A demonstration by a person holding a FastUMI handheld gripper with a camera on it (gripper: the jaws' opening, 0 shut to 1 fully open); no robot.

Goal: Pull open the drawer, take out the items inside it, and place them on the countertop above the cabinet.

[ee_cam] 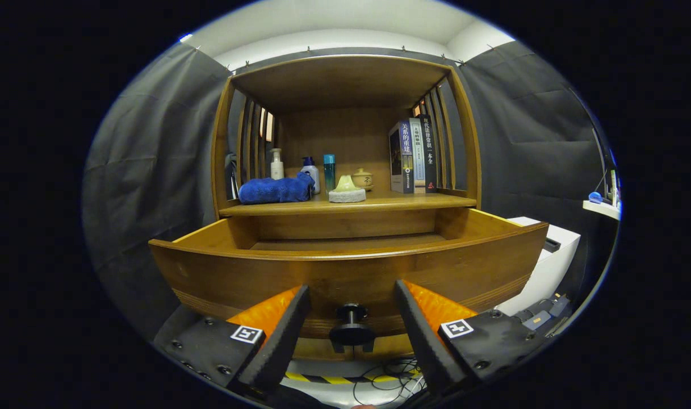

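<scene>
The wooden drawer (345, 272) stands pulled out from the cabinet, and its front panel is close ahead of me. Its dark round knob (351, 326) sits low between my fingers without touching either one. My gripper (352, 288) is open, one finger on each side of the knob with a wide gap. Over the front rim I see just a strip of the drawer's far floor (345, 243); what lies inside is hidden. The countertop (413, 201) lies above and beyond the drawer.
On the countertop are a folded blue towel (276, 190), a white pump bottle (276, 165), a blue-capped bottle (311, 173), a teal tube (329, 169), a pale green object on a white base (346, 190), a small lidded pot (362, 178) and upright books (413, 156). A white box (544, 267) stands to the right. Cables (390, 378) lie on the floor.
</scene>
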